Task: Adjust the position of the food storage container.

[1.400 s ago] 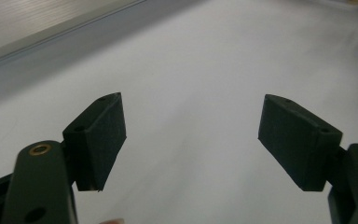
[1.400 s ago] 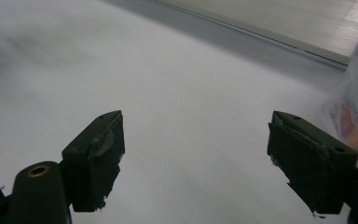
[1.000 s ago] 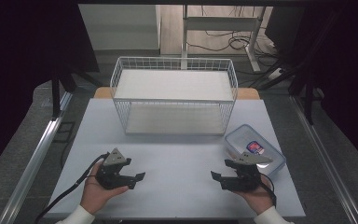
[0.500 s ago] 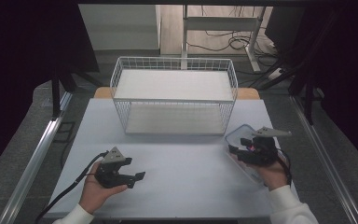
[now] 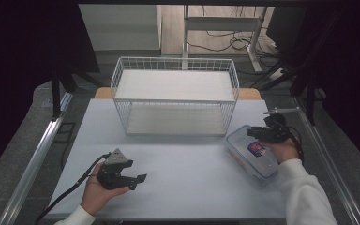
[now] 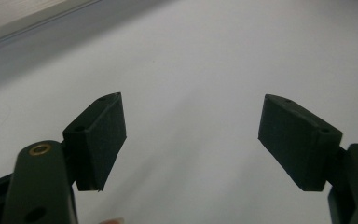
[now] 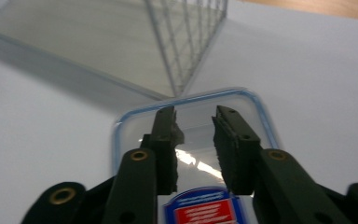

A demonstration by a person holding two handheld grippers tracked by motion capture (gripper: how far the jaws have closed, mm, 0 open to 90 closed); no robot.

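A clear lidded container [image 5: 252,151] with a blue rim and a red-and-blue label lies on the white table, right of centre. My right gripper [image 5: 254,133] hovers over its far end, held by a hand in a white sleeve. In the right gripper view the jaws [image 7: 195,126] stand a narrow gap apart above the container lid [image 7: 193,109]. They have just been closing, and nothing sits between them. My left gripper [image 5: 139,182] rests low at the front left of the table. Its jaws [image 6: 192,135] are spread wide over bare table.
A white wire basket [image 5: 176,93] stands at the back middle of the table [image 5: 192,173], its corner [image 7: 186,37] close beyond the container. Metal rails run along both table sides. A cable trails from the left gripper toward the front left.
The right hand has moved from the table's front edge to the right and away, over the container. Its jaws have narrowed. The left hand has stayed still.
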